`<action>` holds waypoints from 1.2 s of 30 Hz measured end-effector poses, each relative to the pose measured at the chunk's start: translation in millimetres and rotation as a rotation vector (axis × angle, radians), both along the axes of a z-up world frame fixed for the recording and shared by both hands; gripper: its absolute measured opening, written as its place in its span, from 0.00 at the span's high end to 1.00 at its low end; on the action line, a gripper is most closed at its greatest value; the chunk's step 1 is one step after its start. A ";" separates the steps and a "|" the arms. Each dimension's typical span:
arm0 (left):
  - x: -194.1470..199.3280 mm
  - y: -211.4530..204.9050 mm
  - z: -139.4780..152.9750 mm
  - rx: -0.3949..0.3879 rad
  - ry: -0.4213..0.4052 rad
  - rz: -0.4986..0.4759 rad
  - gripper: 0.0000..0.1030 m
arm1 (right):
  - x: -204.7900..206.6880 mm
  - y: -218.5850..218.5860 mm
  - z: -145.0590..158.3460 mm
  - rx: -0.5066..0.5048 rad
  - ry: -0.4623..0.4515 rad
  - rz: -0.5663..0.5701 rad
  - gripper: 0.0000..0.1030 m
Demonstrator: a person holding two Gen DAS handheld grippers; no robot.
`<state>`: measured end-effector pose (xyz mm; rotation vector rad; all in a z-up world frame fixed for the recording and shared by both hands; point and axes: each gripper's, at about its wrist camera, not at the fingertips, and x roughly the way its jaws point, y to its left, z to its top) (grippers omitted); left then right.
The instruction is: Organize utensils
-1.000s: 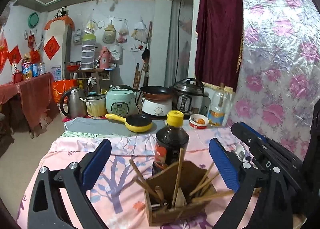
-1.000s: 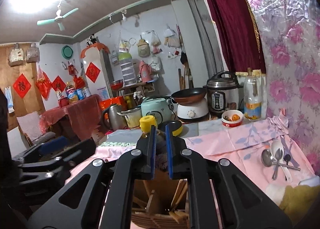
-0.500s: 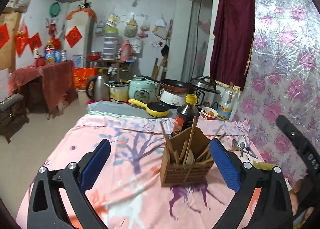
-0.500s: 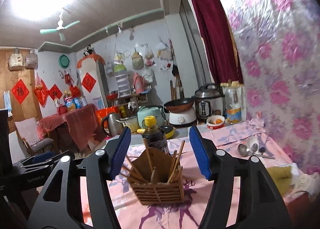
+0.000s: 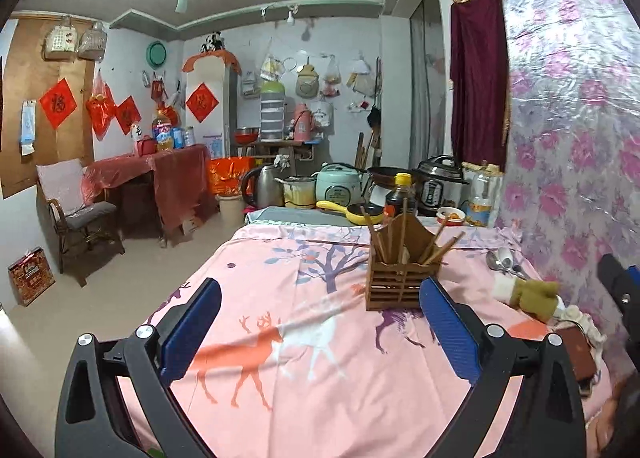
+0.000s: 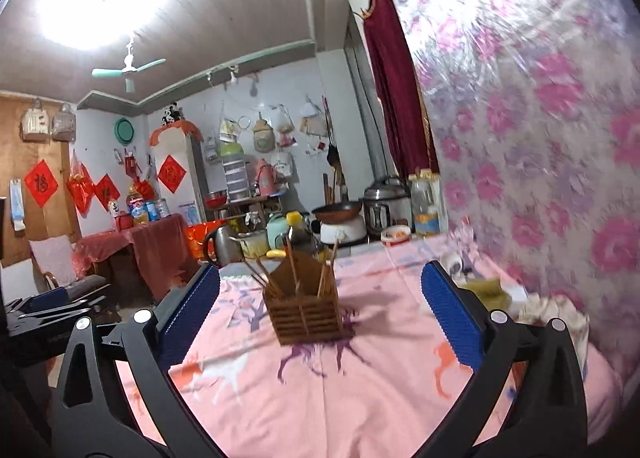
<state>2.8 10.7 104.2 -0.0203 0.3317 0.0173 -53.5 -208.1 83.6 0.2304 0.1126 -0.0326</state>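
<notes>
A wooden slatted utensil holder (image 5: 400, 278) stands on the pink tablecloth (image 5: 304, 362), with several wooden chopsticks (image 5: 436, 248) sticking up from it. It also shows in the right wrist view (image 6: 306, 312). Metal spoons (image 5: 502, 260) lie on the cloth at the right, near the wall. My left gripper (image 5: 318, 334) is open and empty, well back from the holder. My right gripper (image 6: 320, 318) is open and empty, also back from the holder; its body shows at the right edge of the left wrist view (image 5: 620, 290).
A dark sauce bottle (image 5: 400, 196) stands behind the holder. A yellow pan (image 5: 360, 211), rice cookers, a kettle (image 5: 264, 188) and a small bowl (image 5: 451, 214) crowd the table's far end. An olive cloth (image 5: 534, 294) and a brown object (image 5: 576, 358) lie at the right. The floral wall is close on the right.
Both grippers have pulled back and away from the holder. The right gripper went from shut above the holder to wide open. The holder now looks smaller and farther off.
</notes>
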 end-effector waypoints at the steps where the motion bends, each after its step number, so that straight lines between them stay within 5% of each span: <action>1: -5.5 -0.9 -1.3 -0.004 -0.007 -0.009 0.05 | -2.7 -0.7 -0.9 -0.004 0.005 0.000 0.05; 8: -27.6 -15.6 -14.6 0.099 -0.056 -0.010 0.05 | -2.5 12.5 -5.4 -0.051 0.019 -0.034 0.05; 21: 13.6 1.1 -46.9 0.037 0.088 0.009 0.05 | 40.7 16.0 -46.4 -0.035 0.198 -0.021 0.05; 36: 17.5 -8.9 -60.0 0.092 0.109 0.015 0.05 | 38.9 20.2 -49.2 -0.026 0.210 0.030 0.05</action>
